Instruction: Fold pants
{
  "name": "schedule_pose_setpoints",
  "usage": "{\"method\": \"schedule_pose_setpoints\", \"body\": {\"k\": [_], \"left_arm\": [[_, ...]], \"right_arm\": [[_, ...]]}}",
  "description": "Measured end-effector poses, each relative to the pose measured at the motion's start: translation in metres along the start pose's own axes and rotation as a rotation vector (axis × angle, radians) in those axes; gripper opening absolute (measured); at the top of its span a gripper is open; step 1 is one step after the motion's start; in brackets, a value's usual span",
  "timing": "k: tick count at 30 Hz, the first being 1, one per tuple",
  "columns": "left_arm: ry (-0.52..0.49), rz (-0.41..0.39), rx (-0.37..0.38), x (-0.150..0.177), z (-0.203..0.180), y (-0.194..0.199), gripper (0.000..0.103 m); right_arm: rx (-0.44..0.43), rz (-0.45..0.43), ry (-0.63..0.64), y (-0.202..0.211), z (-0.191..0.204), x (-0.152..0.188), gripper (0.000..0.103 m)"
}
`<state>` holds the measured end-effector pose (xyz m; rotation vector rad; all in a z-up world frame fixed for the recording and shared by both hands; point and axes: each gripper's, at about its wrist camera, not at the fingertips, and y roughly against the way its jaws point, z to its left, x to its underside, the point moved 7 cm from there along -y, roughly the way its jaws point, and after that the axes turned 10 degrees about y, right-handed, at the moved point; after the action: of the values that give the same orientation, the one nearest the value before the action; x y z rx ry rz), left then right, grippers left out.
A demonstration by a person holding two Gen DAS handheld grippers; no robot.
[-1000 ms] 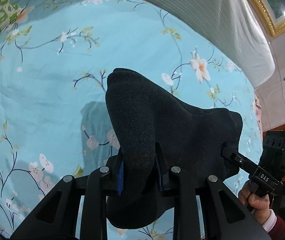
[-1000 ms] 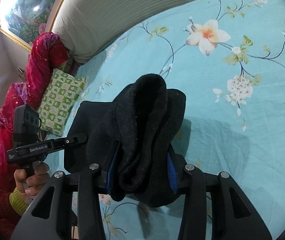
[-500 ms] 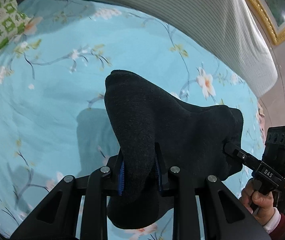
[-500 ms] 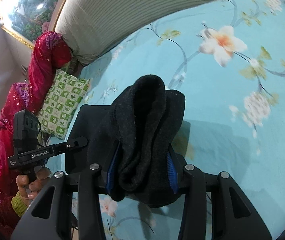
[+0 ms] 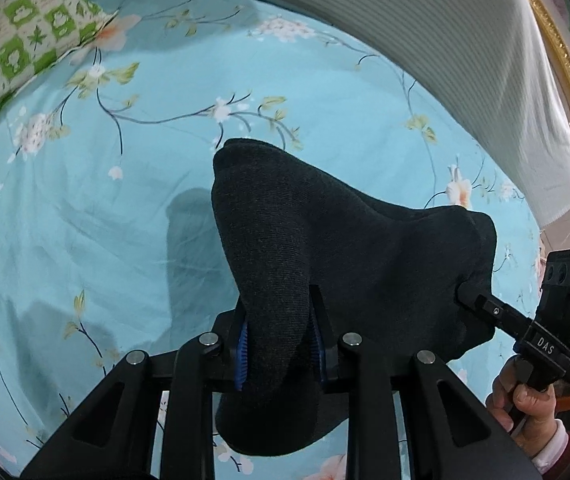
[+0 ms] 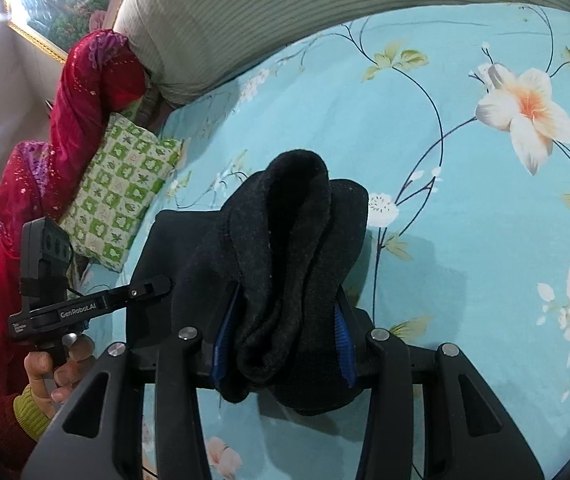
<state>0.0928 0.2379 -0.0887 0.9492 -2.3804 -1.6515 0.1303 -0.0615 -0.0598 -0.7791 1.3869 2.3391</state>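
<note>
The dark knit pants [image 5: 345, 248] hang bunched above the blue floral bed sheet [image 5: 105, 200], held up at two spots. My left gripper [image 5: 279, 320] has a fold of them between its blue pads; its jaws are opening slightly while the pads still press the cloth. In the left wrist view my right gripper [image 5: 465, 292] bites the fabric's far right edge. My right gripper [image 6: 281, 332] is shut on a thick rolled bunch of the pants [image 6: 297, 220]. My left gripper [image 6: 157, 284] shows at the left, a hand on its handle.
A green checked pillow [image 6: 121, 188] [image 5: 17, 40] lies at the sheet's edge beside a red patterned quilt [image 6: 85, 80]. A striped grey headboard cushion [image 5: 445, 40] [image 6: 285, 20] bounds the far side. A gold picture frame [image 5: 557, 52] hangs behind.
Both grippers have carried the pants across the bed toward the pillow side. The sheet's flowers slid past and more of the green pillow shows. Both grips still hold.
</note>
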Motion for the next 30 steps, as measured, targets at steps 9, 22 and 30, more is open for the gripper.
{"method": "schedule_pose_setpoints", "body": {"k": [9,22,30], "left_arm": [[-0.006,0.000,-0.048,0.003,0.006,-0.009,0.049],[0.011,-0.025,-0.108,0.016,0.009,0.006,0.067],[-0.029,-0.079,-0.144,0.029,0.006,0.022,0.071]], "right_arm": [[0.087,0.037,-0.016,-0.002,-0.026,0.013,0.065],[0.199,0.014,0.014,0.019,-0.035,0.016,0.071],[0.201,-0.003,0.030,0.029,-0.021,0.014,0.075]]}}
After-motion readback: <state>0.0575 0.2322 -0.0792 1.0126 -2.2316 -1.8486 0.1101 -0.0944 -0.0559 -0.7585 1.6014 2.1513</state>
